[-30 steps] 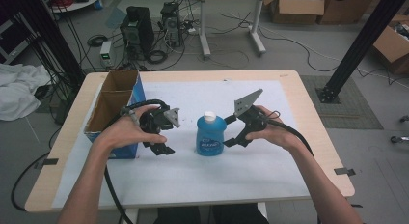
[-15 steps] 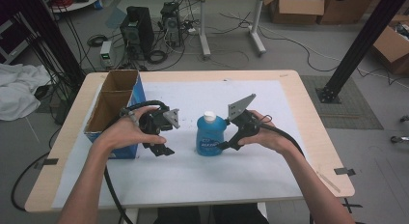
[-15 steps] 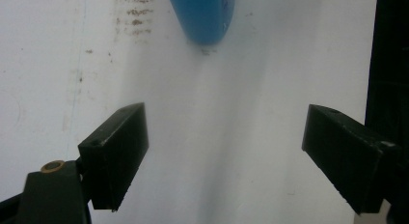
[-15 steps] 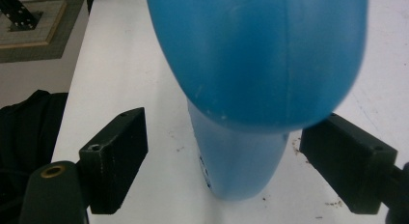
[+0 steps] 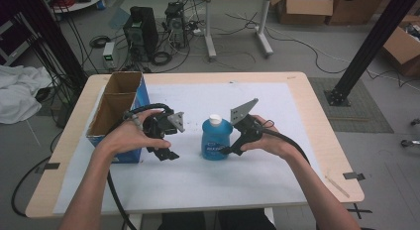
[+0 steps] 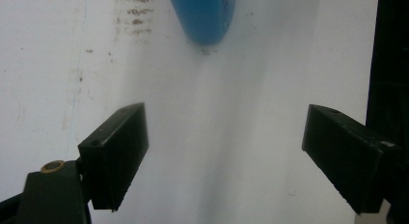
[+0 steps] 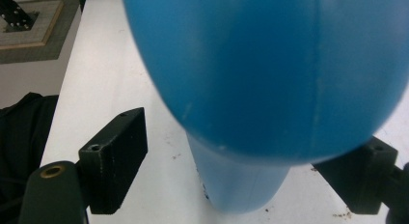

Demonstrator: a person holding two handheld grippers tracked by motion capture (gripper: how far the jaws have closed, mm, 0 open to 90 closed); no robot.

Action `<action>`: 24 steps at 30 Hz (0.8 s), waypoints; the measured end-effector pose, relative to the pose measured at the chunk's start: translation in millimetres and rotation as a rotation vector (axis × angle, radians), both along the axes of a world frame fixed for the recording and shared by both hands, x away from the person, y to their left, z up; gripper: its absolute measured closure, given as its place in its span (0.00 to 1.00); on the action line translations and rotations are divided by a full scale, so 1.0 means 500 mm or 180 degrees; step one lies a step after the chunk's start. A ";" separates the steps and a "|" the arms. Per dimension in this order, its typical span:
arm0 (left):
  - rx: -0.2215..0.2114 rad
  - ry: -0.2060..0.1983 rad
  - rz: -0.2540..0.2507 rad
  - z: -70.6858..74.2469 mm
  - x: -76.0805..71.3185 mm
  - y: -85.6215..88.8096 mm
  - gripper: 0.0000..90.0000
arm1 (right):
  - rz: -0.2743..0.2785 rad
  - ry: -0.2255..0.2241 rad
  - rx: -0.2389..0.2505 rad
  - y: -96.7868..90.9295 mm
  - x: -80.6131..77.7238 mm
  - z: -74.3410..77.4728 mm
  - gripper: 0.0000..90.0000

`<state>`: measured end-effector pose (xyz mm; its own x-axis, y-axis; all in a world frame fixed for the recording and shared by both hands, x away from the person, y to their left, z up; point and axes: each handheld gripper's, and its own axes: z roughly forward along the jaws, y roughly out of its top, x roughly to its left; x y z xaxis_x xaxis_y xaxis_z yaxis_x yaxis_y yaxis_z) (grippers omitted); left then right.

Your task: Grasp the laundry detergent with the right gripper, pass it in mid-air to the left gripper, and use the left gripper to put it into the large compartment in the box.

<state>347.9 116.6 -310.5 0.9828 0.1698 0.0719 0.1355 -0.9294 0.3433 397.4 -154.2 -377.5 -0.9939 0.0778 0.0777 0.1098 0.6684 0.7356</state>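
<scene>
We find the capped blue bottle (image 5: pixel 216 139) upright mid-desk between the spread right claw (image 5: pixel 226 150), not clamped, the left claw (image 5: pixel 167 154) open, and the cardboard box (image 5: pixel 115 111) at the desk's left edge empty.

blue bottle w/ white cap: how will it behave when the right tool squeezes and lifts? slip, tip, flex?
The blue bottle looks like smooth, rounded plastic, so the right tool, whose jaws sit low around its body, may slip on the curve. It is probably thin-walled, so it may flex under a squeeze. Upright on a narrowish base, it could tip if nudged near the white cap.

bottle (image 5: pixel 215 139): glossy blue plastic | box (image 5: pixel 115 107): matt cardboard | table (image 5: pixel 317 106): wood edge, white sheet
</scene>
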 end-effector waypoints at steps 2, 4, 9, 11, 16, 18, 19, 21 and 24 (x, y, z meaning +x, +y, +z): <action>-0.0008 -0.0007 0.0005 -0.001 0.000 0.000 0.19 | -0.0010 -0.0001 0.0043 0.002 0.002 -0.001 0.19; -0.0012 -0.0006 0.0009 -0.002 0.000 0.000 0.19 | -0.0019 0.0005 0.0077 0.004 0.003 -0.001 0.19; -0.0013 -0.0008 0.0009 -0.001 0.000 0.001 0.19 | -0.0025 0.0000 0.0173 0.005 0.001 -0.004 0.20; -0.0019 -0.0007 0.0012 -0.001 0.000 0.002 0.19 | -0.0025 -0.0006 0.0181 0.005 0.001 -0.006 0.20; -0.0016 0.0000 0.0015 -0.003 0.001 0.002 0.19 | -0.0006 -0.0024 0.0195 0.008 0.001 -0.011 0.24; -0.0019 -0.0003 0.0013 -0.003 0.001 0.002 0.19 | 0.0005 -0.0017 0.0199 0.009 0.001 -0.011 0.25; -0.0023 0.0000 0.0012 -0.003 0.001 0.002 0.19 | 0.0005 -0.0017 0.0199 0.009 0.001 -0.011 0.25; -0.0012 0.0006 0.0010 -0.003 0.001 0.002 0.19 | 0.0005 -0.0019 0.0203 0.009 0.001 -0.012 0.26; -0.0008 0.0013 0.0014 -0.003 0.001 0.002 0.19 | 0.0015 -0.0019 0.0210 0.010 0.002 -0.012 0.27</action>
